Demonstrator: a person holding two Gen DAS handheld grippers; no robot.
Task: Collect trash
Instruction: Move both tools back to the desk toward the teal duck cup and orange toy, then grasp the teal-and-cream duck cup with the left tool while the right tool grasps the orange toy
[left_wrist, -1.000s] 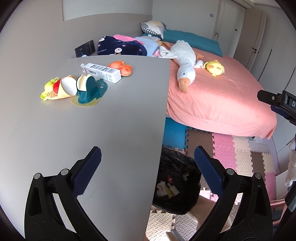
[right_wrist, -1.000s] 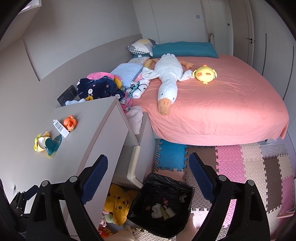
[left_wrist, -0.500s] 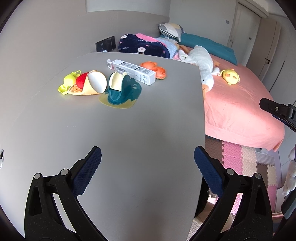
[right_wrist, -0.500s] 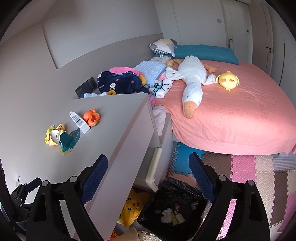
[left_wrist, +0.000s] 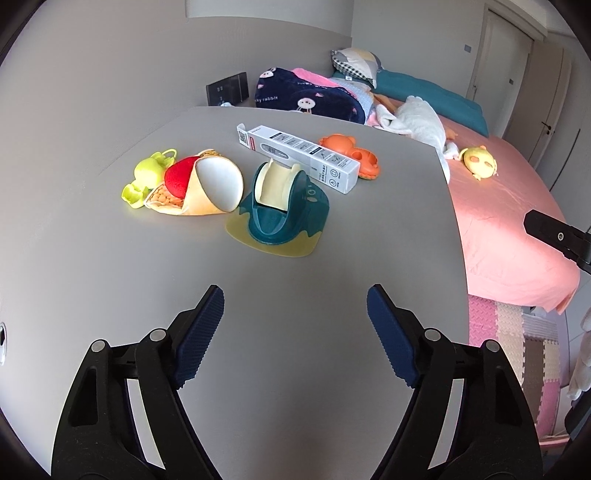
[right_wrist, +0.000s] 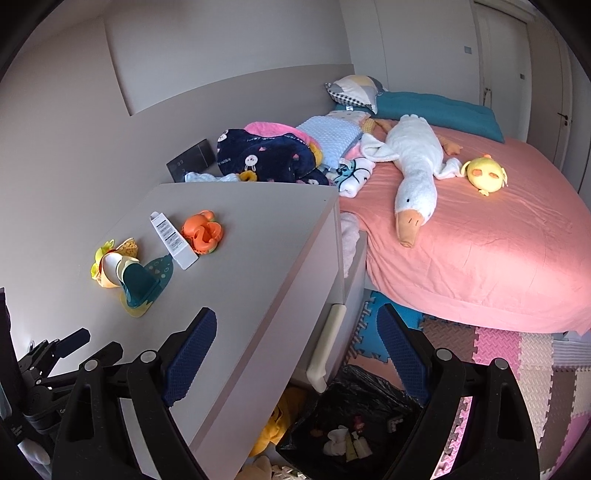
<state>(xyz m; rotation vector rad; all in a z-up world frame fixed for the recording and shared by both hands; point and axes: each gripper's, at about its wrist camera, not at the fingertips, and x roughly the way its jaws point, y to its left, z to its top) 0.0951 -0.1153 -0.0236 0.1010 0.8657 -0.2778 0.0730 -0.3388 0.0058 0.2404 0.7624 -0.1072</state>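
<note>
On the grey table lie a white carton box, an orange crab toy, a teal and yellow toy stand, a cream cone-shaped wrapper with a red ball and a lime green toy. My left gripper is open and empty above the table's near part, well short of them. My right gripper is open and empty over the table's right edge. A black trash bag with scraps sits on the floor below it. The box also shows in the right wrist view.
A pink bed with a white goose plush and a yellow chick plush stands to the right. Folded blankets lie behind the table. Foam puzzle mats cover the floor. A yellow plush lies under the table.
My left gripper has swung left and forward over the table, so the items are nearer and the trash bag has left its view. My right gripper has shifted left toward the table edge.
</note>
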